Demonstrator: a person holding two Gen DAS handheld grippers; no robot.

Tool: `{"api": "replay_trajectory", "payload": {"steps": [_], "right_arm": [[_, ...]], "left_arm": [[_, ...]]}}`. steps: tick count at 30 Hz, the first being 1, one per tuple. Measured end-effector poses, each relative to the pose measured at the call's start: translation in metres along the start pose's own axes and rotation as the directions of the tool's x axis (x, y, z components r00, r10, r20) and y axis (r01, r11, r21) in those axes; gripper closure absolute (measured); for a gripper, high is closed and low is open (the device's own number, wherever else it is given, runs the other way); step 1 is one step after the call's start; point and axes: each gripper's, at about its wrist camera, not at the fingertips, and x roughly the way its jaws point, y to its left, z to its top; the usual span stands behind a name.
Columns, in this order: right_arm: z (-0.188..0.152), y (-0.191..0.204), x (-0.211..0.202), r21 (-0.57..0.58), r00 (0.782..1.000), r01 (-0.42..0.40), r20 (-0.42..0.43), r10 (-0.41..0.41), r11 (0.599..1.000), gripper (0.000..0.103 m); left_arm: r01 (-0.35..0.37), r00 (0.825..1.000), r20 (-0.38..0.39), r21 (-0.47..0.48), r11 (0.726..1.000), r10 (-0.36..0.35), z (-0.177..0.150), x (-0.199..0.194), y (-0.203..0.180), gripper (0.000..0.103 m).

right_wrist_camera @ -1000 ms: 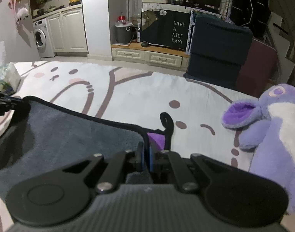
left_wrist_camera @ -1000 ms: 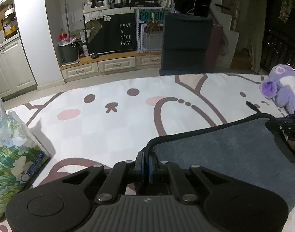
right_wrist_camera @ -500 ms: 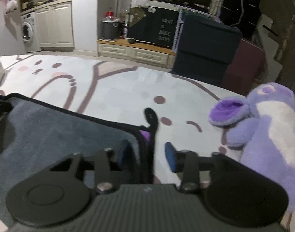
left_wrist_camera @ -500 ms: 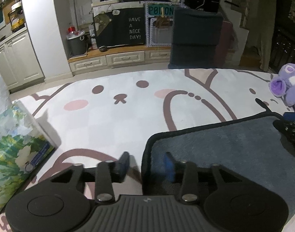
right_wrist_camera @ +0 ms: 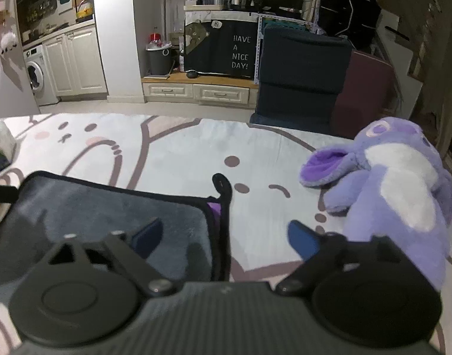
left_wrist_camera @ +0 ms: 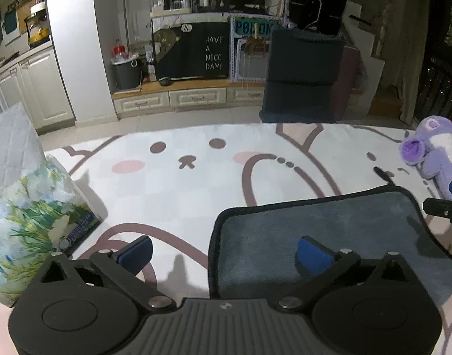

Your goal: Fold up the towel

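Observation:
A grey towel [left_wrist_camera: 320, 230] with black edging lies flat on the white cartoon-print sheet [left_wrist_camera: 196, 183]. It also shows in the right wrist view [right_wrist_camera: 107, 216], with a black hanging loop [right_wrist_camera: 223, 185] at its far right corner. My left gripper [left_wrist_camera: 224, 251] is open, its jaws either side of the towel's left edge, holding nothing. My right gripper [right_wrist_camera: 224, 236] is open, its jaws either side of the towel's right edge, holding nothing.
A purple plush toy [right_wrist_camera: 394, 183] lies on the sheet right of the towel, also visible in the left wrist view [left_wrist_camera: 433, 153]. A floral tissue pack [left_wrist_camera: 27, 216] stands at the left. A dark chair [left_wrist_camera: 302, 77] and cabinets stand beyond the bed.
Both grippers were shut on the towel's corners a second ago. They have opened wide and let go, and the towel now lies flat.

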Motion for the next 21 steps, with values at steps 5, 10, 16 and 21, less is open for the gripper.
{"api": "replay_trajectory", "payload": {"steps": [5,10,16,21], "right_arm": [[0.000,0.001,-0.024,0.032,1.000,-0.019,0.024,0.018,0.999,0.001],[0.003,0.008,-0.055,0.031,0.999,-0.036,0.030,0.035,0.999,0.000],[0.002,0.018,-0.098,0.044,0.997,-0.063,0.052,0.061,0.997,0.000],[-0.002,0.028,-0.133,0.031,0.995,-0.061,0.079,0.059,0.998,0.000]], "left_arm": [[0.013,1.000,0.014,0.000,1.000,-0.013,0.002,-0.026,-0.011,0.000],[0.021,0.999,0.040,-0.009,1.000,-0.020,0.005,-0.058,-0.022,0.000],[0.030,0.997,0.065,-0.006,1.000,-0.030,0.003,-0.097,-0.032,0.000],[0.026,0.996,0.083,0.001,1.000,-0.026,-0.002,-0.127,-0.035,0.000]]}}
